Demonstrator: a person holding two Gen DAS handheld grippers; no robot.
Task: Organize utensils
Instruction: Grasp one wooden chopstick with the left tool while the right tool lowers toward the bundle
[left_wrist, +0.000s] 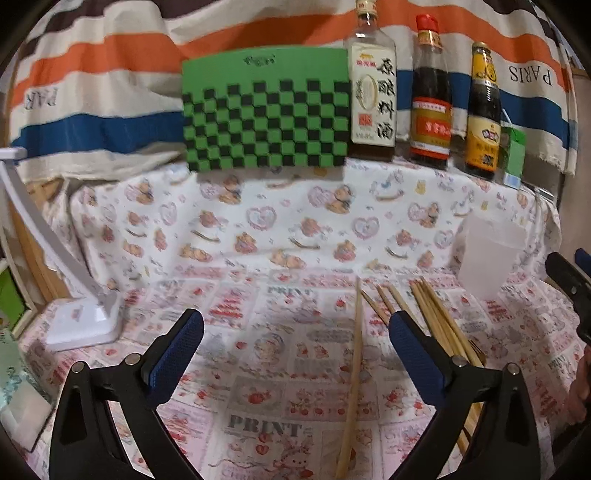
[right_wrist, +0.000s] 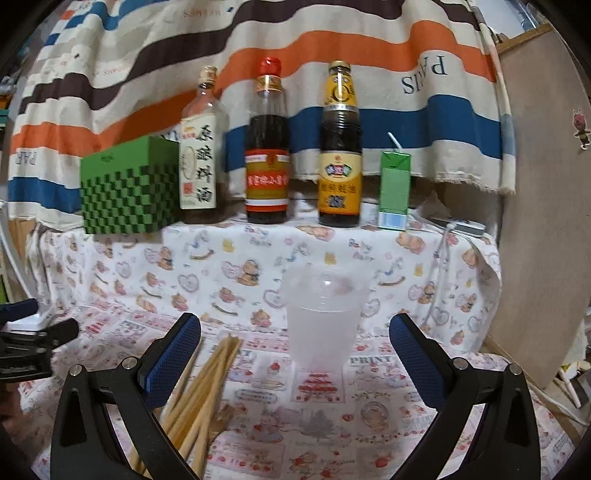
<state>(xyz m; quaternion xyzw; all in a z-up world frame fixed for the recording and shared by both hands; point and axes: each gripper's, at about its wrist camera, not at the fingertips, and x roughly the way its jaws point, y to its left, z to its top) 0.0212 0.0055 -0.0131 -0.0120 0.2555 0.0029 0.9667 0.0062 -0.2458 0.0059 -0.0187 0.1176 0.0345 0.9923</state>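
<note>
Several wooden chopsticks (left_wrist: 439, 325) lie loose on the patterned tablecloth; one single chopstick (left_wrist: 352, 376) lies apart between my left fingers. My left gripper (left_wrist: 295, 347) is open and empty above the cloth. A translucent plastic cup (left_wrist: 489, 256) stands upright to the right of the chopsticks. In the right wrist view the cup (right_wrist: 325, 325) stands straight ahead between the fingers, and the chopsticks (right_wrist: 201, 398) lie beside the left finger. My right gripper (right_wrist: 295, 350) is open and empty; it also shows at the left wrist view's right edge (left_wrist: 569, 288).
A green checkered box (left_wrist: 266, 110), three sauce bottles (left_wrist: 430, 99) and a green carton (right_wrist: 394, 186) stand on a raised ledge at the back. A white lamp base (left_wrist: 83, 323) sits at the left. A striped cloth hangs behind.
</note>
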